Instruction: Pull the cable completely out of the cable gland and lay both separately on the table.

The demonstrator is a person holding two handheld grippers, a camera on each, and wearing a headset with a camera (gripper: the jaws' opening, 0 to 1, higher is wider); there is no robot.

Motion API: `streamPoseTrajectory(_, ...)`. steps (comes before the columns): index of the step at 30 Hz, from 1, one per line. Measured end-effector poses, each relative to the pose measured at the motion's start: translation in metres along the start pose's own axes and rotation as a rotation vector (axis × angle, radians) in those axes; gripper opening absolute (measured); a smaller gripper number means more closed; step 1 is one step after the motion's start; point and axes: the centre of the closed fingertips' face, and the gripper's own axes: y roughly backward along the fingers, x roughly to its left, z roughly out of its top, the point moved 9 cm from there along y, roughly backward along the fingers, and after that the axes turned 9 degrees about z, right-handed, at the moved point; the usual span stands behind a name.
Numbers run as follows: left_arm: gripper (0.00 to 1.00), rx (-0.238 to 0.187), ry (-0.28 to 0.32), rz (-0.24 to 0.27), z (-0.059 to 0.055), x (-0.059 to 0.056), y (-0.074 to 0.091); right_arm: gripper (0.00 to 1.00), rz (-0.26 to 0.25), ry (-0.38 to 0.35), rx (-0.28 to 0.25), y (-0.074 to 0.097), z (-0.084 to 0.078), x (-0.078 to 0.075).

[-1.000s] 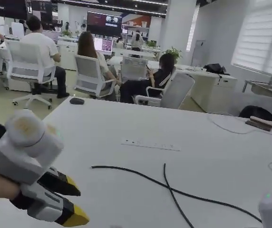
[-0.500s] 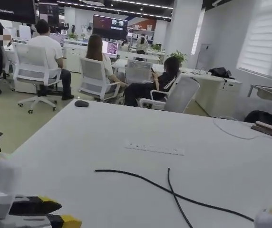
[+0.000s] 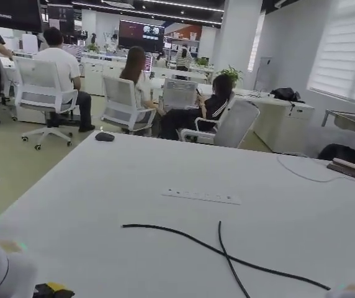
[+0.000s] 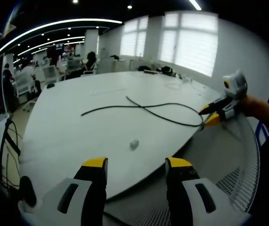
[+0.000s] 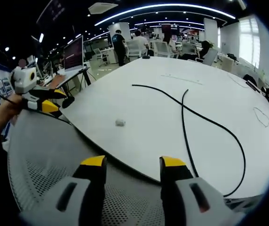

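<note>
White table (image 3: pixel 103 186) fills most of the head view. People (image 3: pixel 56 59) sit on office chairs behind it at the upper left, and window blinds (image 3: pixel 345 56) hang at the upper right. A flat power strip (image 3: pixel 200 197) lies near the middle of the frame. Below it lies the black cable (image 3: pixel 224 253) on the table, its two runs crossing. In the left gripper view the small grey cable gland (image 4: pixel 133 143) sits alone on the table - just below the cable and not touching it. The left gripper (image 4: pixel 137 162) has its jaws apart with nothing between them. The right gripper (image 5: pixel 133 161) is the same - jaws apart, holding nothing.
</note>
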Motion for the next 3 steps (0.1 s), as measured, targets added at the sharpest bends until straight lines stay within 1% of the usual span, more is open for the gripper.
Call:
streamPoseTrajectory(2, 0.50, 0.009, 0.003, 0.001, -0.0013, 0.0006, -0.0019, 0.45, -0.015, 0.013, 0.006, -0.0011, -0.0006, -0.0005)
streamPoseTrajectory(3, 0.50, 0.008, -0.002, 0.009, -0.0013, 0.0019, -0.0021, 0.45, -0.023, 0.021, 0.012, -0.0019, -0.0011, -0.0008)
